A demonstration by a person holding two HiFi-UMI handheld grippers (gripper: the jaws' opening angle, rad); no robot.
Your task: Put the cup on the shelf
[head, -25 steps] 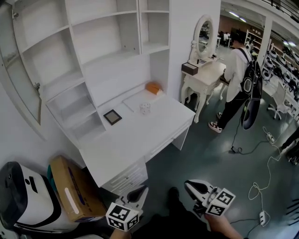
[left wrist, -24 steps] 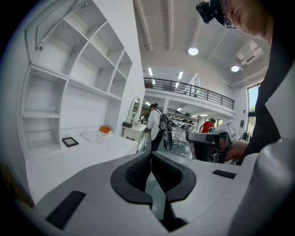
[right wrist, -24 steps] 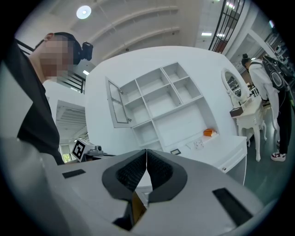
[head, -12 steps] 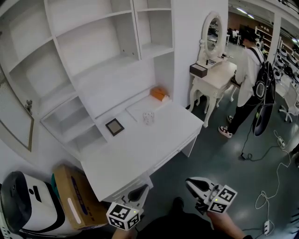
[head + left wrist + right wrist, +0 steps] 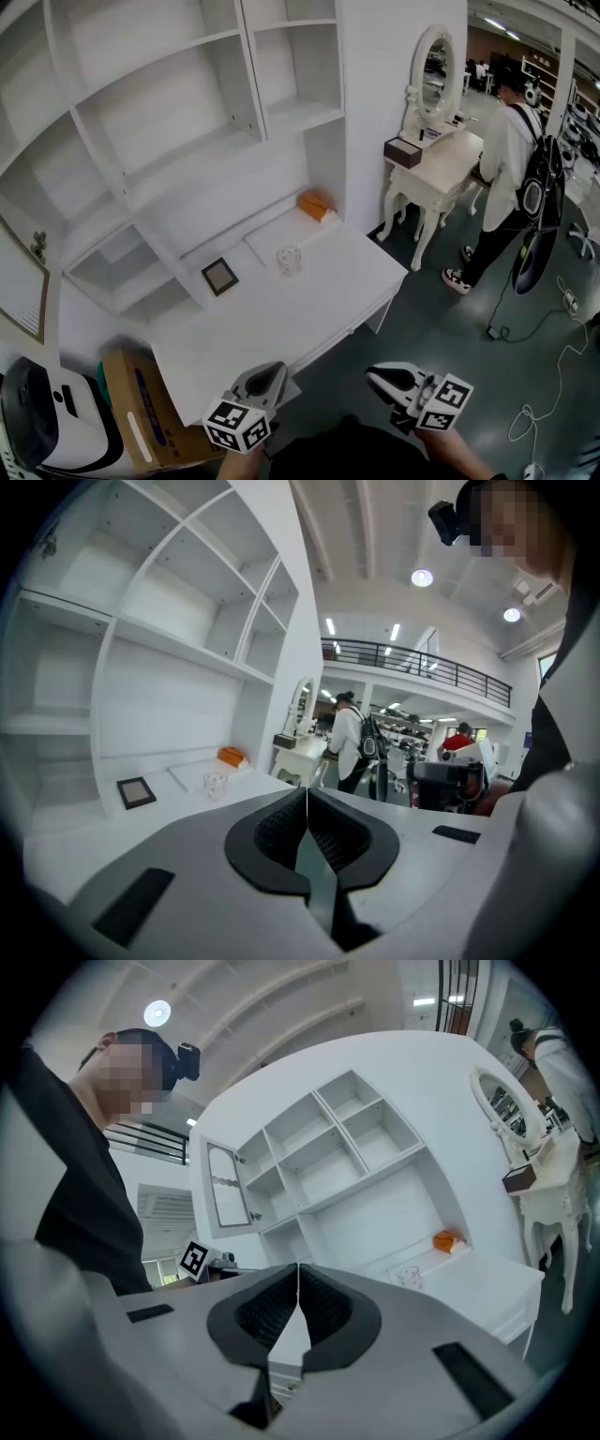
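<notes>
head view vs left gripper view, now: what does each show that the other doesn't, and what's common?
Head view only: the cardboard box and the white and black machine on the floor beside the desk.
Left gripper view only: a straight look at the left gripper, jaws together with nothing between them, plus the balcony railing and ceiling lights.
Both: the cup standing on the desk, the picture frame, the orange object, the person with a backpack.

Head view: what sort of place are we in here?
Probably a large indoor test hall dressed with home furniture, not a real home. A white desk with a shelf unit stands beside a vanity table on an open grey floor. The left gripper view shows a railed mezzanine overhead.
</notes>
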